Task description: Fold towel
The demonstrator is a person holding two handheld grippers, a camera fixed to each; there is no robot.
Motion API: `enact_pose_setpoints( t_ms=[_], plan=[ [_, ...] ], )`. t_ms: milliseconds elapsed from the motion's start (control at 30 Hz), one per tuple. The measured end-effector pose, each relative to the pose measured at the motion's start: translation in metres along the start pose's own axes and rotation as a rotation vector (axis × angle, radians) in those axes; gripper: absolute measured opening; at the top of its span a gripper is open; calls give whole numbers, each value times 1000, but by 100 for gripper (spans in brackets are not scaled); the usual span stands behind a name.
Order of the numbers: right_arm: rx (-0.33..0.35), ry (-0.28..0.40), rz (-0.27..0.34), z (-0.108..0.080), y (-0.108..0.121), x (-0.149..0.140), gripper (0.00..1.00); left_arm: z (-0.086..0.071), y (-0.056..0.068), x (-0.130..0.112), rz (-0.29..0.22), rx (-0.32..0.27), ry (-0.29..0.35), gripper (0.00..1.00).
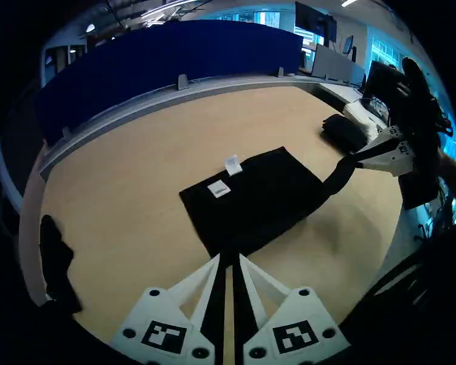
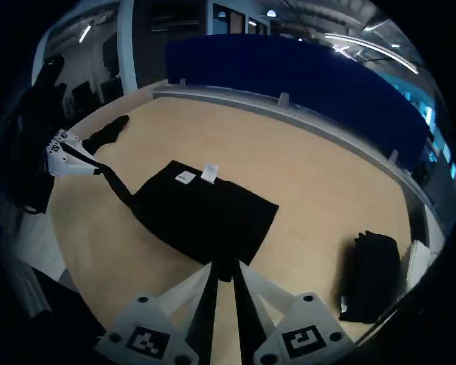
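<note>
**Left gripper view:** left gripper (image 1: 231, 260) at btm ctr, both fingers drawn tight together w/ the near corner of the black towel (image 1: 252, 198) nipped between the tips. The towel lies mostly flat at the ctr of the light wooden desk (image 1: 137, 182). Two white tags sit near its far-left edge: one tag (image 1: 232, 164) sticks out past the edge, a flat label (image 1: 219, 188) lies on the cloth. On the right, the right gripper (image 1: 354, 160) is clamped on another towel corner, which is drawn out into a narrow strip. The person holding it is dark and hard to make out. Just beyond sits a folded black cloth (image 1: 343, 131), w/ a white stack (image 1: 365, 115) next to it. A crumpled dark cloth (image 1: 55, 261) lies at the desk's left edge, well apart from the towel. A blue partition (image 1: 167, 61) runs along the far side.

**Right gripper view:** right gripper (image 2: 225, 267) at btm ctr, fingers closed on the near towel (image 2: 203, 213) corner. The rest of the cloth is spread on the desk (image 2: 325, 182), tag (image 2: 210, 172) and label (image 2: 184, 177) at the far edge. At left, the left gripper (image 2: 99, 170) pinches a corner pulled into a thin strip. The crumpled dark cloth (image 2: 106, 134) is near it, not touching the towel. The folded black cloth (image 2: 371, 274) sits at right w/ the white stack (image 2: 413, 261) beside it. The partition (image 2: 301, 67) is behind.
</note>
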State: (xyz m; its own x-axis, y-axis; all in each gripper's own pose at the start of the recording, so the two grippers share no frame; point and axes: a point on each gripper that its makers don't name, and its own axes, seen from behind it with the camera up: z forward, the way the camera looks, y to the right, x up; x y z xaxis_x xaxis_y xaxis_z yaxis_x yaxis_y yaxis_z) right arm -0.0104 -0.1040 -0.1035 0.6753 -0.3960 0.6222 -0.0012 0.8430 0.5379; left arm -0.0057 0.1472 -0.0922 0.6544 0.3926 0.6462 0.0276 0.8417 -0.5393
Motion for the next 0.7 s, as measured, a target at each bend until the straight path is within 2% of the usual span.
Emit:
enact_pose_setpoints(
  t_ms=[300, 500, 700],
  plan=[
    [-22, -2, -10, 33, 27, 19, 17, 31, -23, 29, 27, 23, 27, 7],
    [-41, -5, -8, 50, 38, 27, 17, 51, -33, 41, 57, 36, 36, 7],
    [-55, -4, 7, 61, 46, 33, 17, 65, -39, 47, 66, 40, 40, 7]
  ],
)
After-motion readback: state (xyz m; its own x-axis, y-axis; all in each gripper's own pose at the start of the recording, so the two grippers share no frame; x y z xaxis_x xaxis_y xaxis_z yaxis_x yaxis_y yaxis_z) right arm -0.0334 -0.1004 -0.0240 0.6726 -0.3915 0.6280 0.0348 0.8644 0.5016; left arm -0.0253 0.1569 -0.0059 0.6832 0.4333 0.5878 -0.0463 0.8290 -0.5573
